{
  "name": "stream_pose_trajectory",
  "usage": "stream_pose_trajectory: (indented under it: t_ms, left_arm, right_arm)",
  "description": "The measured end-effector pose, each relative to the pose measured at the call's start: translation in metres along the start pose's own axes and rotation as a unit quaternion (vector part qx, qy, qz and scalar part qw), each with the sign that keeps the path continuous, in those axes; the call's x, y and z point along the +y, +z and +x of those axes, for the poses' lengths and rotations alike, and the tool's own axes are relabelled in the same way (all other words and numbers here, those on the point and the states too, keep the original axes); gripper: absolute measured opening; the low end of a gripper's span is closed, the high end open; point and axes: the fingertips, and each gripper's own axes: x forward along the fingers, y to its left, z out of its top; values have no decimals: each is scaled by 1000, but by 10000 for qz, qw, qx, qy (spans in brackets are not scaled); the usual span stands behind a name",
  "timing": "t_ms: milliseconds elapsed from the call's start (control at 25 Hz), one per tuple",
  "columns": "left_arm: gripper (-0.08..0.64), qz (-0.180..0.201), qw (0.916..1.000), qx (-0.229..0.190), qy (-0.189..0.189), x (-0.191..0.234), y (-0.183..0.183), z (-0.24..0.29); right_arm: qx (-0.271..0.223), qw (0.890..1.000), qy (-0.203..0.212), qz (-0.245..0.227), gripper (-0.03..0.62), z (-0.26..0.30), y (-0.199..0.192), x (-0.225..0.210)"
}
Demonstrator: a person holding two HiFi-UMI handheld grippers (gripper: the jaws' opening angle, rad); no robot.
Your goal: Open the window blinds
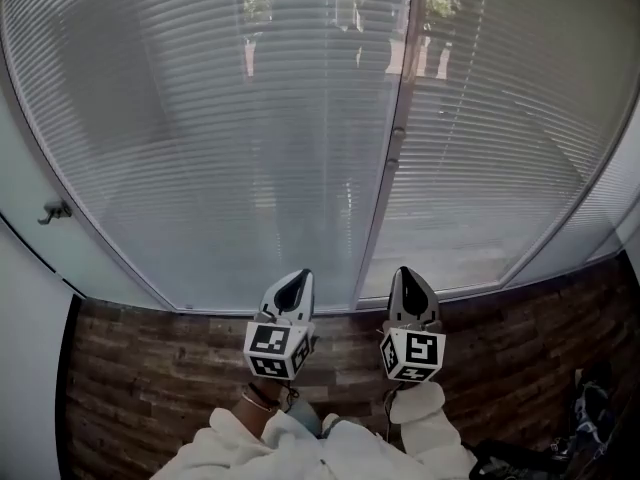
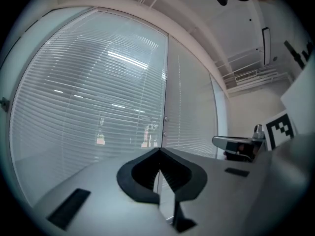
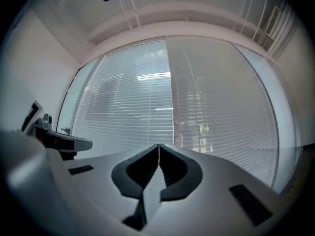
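Two panels of white slatted window blinds fill the wall ahead, their slats turned closed, split by a vertical frame post. The same blinds fill both gripper views. A thin cord hangs in front of the right panel. My left gripper and right gripper are held side by side, pointing level at the lower part of the blinds, some way short of them. Both are shut with nothing between the jaws.
A small handle sticks out of the frame at the left. Dark wood-plank floor runs under the window. Dark objects lie at the lower right. The person's pale sleeves show at the bottom.
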Motion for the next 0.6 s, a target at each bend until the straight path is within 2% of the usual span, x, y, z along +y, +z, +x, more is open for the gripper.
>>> stream_pose_trajectory:
  t_ms: [240,400,600]
  left_arm:
    - [0,124,9995,-286,-98,33,27,67]
    - [0,163,9993,-189,-272,55,28,115]
    - [0,267,9978,-286,-534,77,52,164]
  right_arm:
    - [-39,9999,114,-97,12,77,-3,2]
    - [-82,9998,-32,-185,12,128,-2,-4]
    - [-139,9982,-208,-543,18,192,20,-23]
